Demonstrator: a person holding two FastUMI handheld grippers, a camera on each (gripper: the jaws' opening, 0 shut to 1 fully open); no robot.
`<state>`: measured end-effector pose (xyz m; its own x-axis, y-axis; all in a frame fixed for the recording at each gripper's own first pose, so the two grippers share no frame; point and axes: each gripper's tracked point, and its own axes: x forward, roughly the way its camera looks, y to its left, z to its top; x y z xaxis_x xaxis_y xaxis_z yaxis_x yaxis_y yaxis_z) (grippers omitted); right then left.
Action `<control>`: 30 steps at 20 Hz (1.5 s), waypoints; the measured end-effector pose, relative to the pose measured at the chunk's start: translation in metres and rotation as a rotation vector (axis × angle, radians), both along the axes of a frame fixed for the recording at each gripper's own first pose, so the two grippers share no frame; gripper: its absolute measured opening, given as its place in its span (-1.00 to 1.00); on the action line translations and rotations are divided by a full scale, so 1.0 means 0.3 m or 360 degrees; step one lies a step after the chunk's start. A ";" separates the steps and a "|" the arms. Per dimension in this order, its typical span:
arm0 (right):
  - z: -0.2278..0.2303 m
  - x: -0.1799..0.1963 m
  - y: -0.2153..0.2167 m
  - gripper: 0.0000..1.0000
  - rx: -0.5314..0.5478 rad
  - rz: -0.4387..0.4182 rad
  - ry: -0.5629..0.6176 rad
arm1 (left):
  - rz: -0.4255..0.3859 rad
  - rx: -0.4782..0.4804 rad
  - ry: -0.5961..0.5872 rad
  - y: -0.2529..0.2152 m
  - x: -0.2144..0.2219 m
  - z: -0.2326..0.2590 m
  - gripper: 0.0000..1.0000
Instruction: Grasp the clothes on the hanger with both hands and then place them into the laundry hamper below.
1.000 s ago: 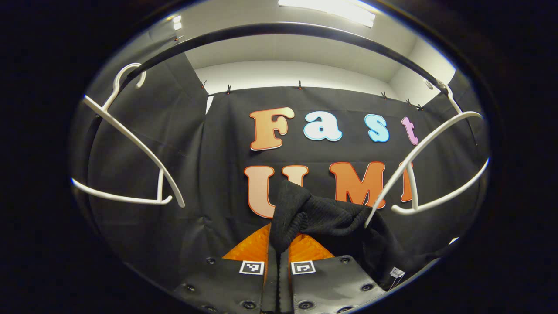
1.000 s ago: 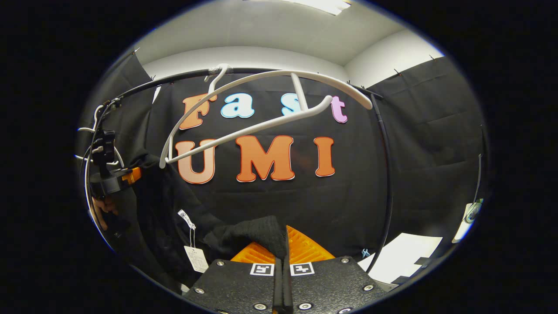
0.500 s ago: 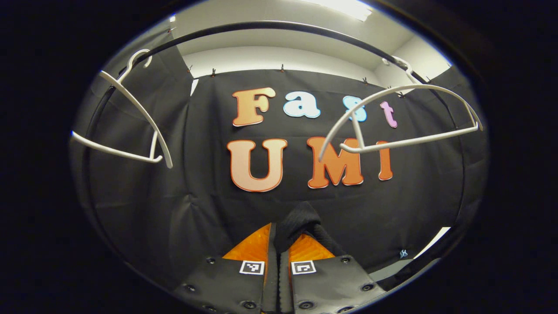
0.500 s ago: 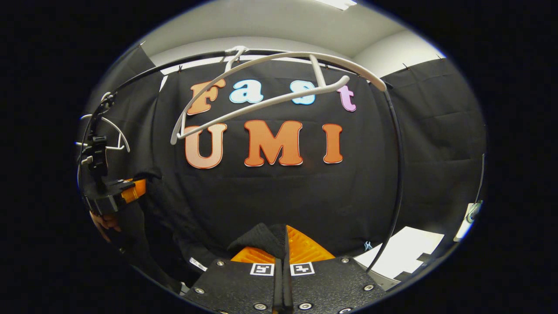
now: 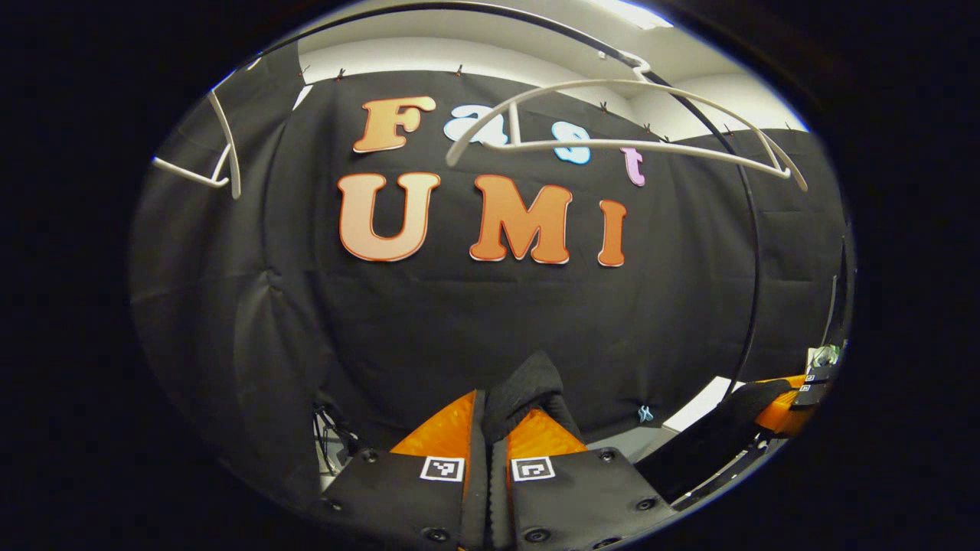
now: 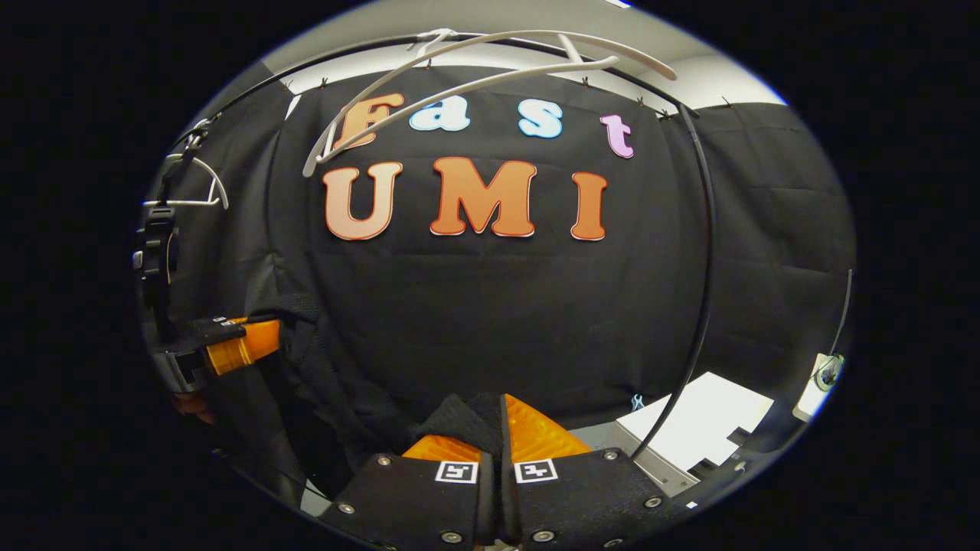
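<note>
Black garment (image 5: 528, 386) pinched by both grippers' fingers; bare white hanger (image 6: 459, 73) overhead.

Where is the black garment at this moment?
The black garment is off the white hanger, pinched in the right gripper low in the right gripper view, and in the left gripper low in the left gripper view.
</note>
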<state>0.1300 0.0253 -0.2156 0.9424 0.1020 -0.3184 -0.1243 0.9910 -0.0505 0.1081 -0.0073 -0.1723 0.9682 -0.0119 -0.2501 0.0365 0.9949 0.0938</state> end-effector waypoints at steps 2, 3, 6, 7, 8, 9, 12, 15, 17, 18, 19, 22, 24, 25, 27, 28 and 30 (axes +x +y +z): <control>-0.067 -0.014 0.017 -0.90 0.0003 0.0020 0.0076 | -0.0005 -0.0010 0.0082 -0.014 -0.026 -0.077 -0.82; -0.108 -0.023 0.022 -0.90 0.0012 0.0027 0.0119 | -0.0001 -0.0020 0.0124 -0.016 -0.035 -0.113 -0.82; -0.240 -0.061 0.038 -0.89 0.0029 0.0045 0.0249 | 0.0009 -0.0024 0.0251 -0.024 -0.060 -0.240 -0.83; -0.279 -0.074 0.047 -0.89 0.0026 0.0056 0.0294 | 0.0012 -0.0011 0.0299 -0.021 -0.079 -0.284 -0.83; -0.323 -0.093 0.054 -0.89 0.0017 0.0065 0.0348 | 0.0014 0.0001 0.0348 -0.018 -0.092 -0.320 -0.83; -0.366 -0.112 0.057 -0.88 0.0011 0.0068 0.0398 | 0.0027 0.0009 0.0394 -0.006 -0.114 -0.352 -0.82; -0.431 -0.155 0.069 -0.58 -0.0006 0.0107 0.0500 | 0.0048 0.0005 0.0491 0.011 -0.152 -0.418 -0.74; -0.443 -0.179 0.069 0.05 -0.0033 0.0123 0.0521 | 0.0059 0.0036 0.0568 0.032 -0.184 -0.459 -0.34; -0.439 -0.186 0.083 0.33 0.0017 0.0132 0.0523 | 0.0049 0.0065 0.0634 0.042 -0.203 -0.502 0.07; -0.426 -0.182 0.092 0.50 0.0055 0.0125 0.0511 | 0.0060 0.0071 0.0661 0.050 -0.209 -0.519 0.08; -0.411 -0.172 0.092 0.58 0.0072 0.0113 0.0497 | 0.0056 0.0075 0.0704 0.042 -0.236 -0.549 0.32; -0.399 -0.160 0.077 0.65 0.0068 0.0092 0.0480 | 0.0074 0.0063 0.0785 0.057 -0.276 -0.605 0.99; -0.399 -0.166 0.064 0.65 0.0062 0.0086 0.0486 | -0.0032 -0.0037 0.0824 -0.009 -0.305 -0.624 1.00; -0.402 -0.170 0.056 0.65 0.0061 0.0080 0.0490 | -0.0101 -0.0077 0.0838 -0.047 -0.320 -0.630 1.00; -0.395 -0.177 0.046 0.65 0.0062 0.0063 0.0484 | -0.0110 -0.0052 0.0771 -0.026 -0.280 -0.580 0.99; -0.389 -0.179 0.036 0.65 0.0068 0.0052 0.0480 | -0.0091 -0.0055 0.0742 -0.017 -0.262 -0.550 0.94; -0.355 -0.175 0.030 0.65 0.0087 0.0037 0.0457 | -0.0052 -0.0098 0.0673 -0.011 -0.226 -0.482 0.94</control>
